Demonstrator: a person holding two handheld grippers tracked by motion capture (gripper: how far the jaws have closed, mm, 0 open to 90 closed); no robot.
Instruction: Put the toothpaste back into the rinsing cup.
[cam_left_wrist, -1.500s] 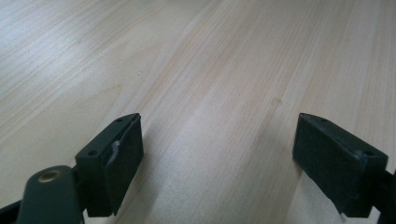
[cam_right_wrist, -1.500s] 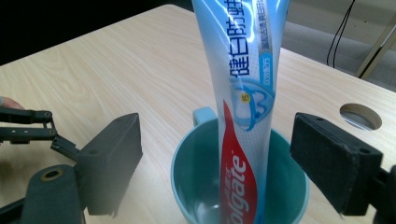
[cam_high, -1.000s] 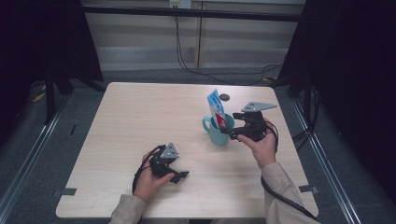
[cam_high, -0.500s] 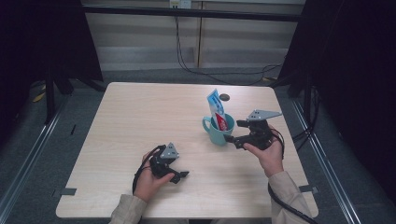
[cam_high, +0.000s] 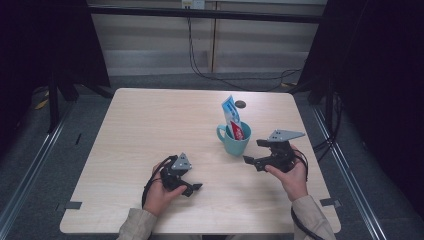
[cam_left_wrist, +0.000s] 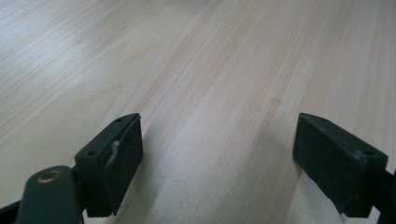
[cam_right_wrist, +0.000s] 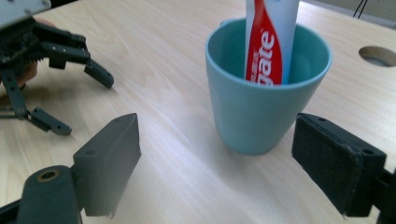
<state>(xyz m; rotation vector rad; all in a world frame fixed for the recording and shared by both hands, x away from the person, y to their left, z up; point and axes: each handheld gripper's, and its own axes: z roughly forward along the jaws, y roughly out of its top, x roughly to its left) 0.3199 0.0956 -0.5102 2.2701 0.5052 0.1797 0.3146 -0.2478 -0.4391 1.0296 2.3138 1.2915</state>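
I have the teal cup (cam_high: 236, 139) on the right half of the surface (cam_high: 150, 130), toward its middle, with a toothpaste tube (cam_high: 232, 116) standing in it and leaning toward the far left. My right gripper (cam_high: 254, 152) sits just right of the cup, jaws spread wide and holding nothing; in the right gripper view the cup (cam_right_wrist: 266, 88) stands slightly beyond the jaws and apart from both. My left gripper (cam_high: 192, 187) rests near the front edge, well apart from the cup, jaws likewise wide over bare wood.

The cup looks like smooth, matte plastic or glazed ware, round, tapering toward the base, with a handle on its left side. I judge it light but slick, so I would close across the lower wall, where the taper is narrowest. The tube (cam_right_wrist: 270, 39) is soft, glossy laminate, red and white; it would dent under pressure, so I would pinch its flat upper end. The surface is pale wood grain, smooth.
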